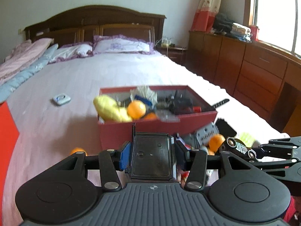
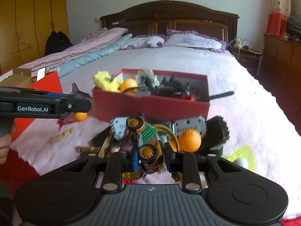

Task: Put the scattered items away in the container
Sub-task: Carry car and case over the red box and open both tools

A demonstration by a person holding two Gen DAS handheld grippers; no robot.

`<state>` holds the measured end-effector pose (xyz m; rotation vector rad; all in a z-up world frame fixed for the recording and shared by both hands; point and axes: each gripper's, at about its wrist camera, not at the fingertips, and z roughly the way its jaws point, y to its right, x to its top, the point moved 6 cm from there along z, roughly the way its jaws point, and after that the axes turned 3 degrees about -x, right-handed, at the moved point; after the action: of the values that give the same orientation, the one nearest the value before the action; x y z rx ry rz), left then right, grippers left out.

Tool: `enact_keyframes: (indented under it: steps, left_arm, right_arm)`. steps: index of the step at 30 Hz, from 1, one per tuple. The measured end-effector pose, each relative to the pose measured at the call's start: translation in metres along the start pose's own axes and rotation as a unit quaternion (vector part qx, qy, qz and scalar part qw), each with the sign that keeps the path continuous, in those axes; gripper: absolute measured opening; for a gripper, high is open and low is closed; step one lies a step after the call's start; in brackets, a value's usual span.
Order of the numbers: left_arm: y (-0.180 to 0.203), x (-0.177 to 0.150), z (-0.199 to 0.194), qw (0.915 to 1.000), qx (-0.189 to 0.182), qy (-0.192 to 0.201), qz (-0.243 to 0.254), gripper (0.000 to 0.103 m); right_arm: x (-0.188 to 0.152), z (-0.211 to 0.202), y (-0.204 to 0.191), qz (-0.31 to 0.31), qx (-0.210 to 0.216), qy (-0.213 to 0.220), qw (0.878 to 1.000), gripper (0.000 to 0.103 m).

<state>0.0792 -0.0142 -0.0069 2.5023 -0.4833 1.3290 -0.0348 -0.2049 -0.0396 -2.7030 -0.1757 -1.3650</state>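
Toy car, gold-wheeled, sits clamped in right jaws; left jaws grip dark case.

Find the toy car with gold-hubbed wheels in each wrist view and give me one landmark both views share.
Left wrist view: the toy car with gold-hubbed wheels sits at lower right, clamped in the right gripper that reaches in from the right edge.
Right wrist view: the car is at lower centre, between that gripper's own fingers.
Shared landmark: the red rectangular cardboard box full of toys, just beyond the car in both.
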Motion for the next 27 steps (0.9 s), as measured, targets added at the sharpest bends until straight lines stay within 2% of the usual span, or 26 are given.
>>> enact_keyframes:
  steps: [9,14,20,25,26,27]
  left_arm:
    - [-0.004,0.054,0.035,0.9990,0.006,0.032,0.029,0.050]
    - [-0.012,0.070,0.063,0.9990,0.019,0.028,0.028,0.050]
    - [-0.018,0.084,0.092,0.9983,0.033,0.019,0.043,0.050]
    - [-0.025,0.091,0.118,0.9971,0.063,-0.015,0.041,0.051]
    - [-0.027,0.092,0.123,0.9966,0.069,-0.021,0.040,0.053]
    - [-0.028,0.093,0.128,0.9960,0.075,-0.028,0.039,0.055]
  right_arm:
    - [0.058,0.029,0.017,0.003,-0.008,0.030,1.000,0.028]
    - [0.082,0.056,0.024,0.008,-0.014,0.027,1.000,0.028]
    - [0.100,0.083,0.033,0.013,-0.026,0.021,0.999,0.028]
    - [0.121,0.107,0.042,0.027,-0.040,0.024,0.999,0.028]
    - [0.125,0.112,0.043,0.027,-0.044,0.023,0.998,0.030]
    - [0.127,0.117,0.043,0.025,-0.050,0.020,0.998,0.036]
